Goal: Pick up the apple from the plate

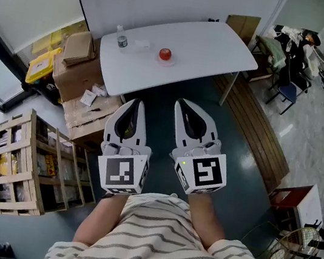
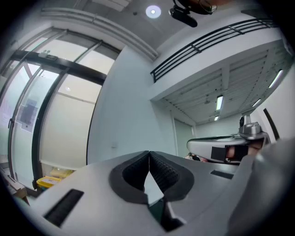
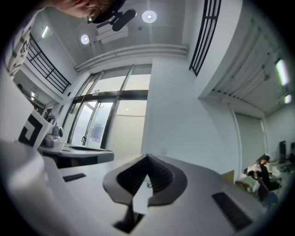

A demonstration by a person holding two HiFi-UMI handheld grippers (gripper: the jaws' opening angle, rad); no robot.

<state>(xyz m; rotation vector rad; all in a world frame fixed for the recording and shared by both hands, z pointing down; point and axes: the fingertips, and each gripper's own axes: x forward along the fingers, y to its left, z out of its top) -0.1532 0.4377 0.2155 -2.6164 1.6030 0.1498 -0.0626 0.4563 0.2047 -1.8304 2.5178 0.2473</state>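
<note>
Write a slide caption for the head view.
Left tongs and right tongs, shut, held short of the apple on its plate.

On the tabletop (image 1: 212, 48), the near edge and right half lie bare beside the apple (image 1: 165, 53); 1 bottle (image 1: 122, 40) stands toward the left edge, cardboard boxes (image 1: 77, 68) outside it.

White table (image 1: 212, 49) at 12 o'clock in head view. On it: plate (image 1: 166, 63) near centre; small bottle (image 1: 122, 40) at plate's 9 o'clock, near table edge; flat white item (image 1: 142, 45) between them.
</note>
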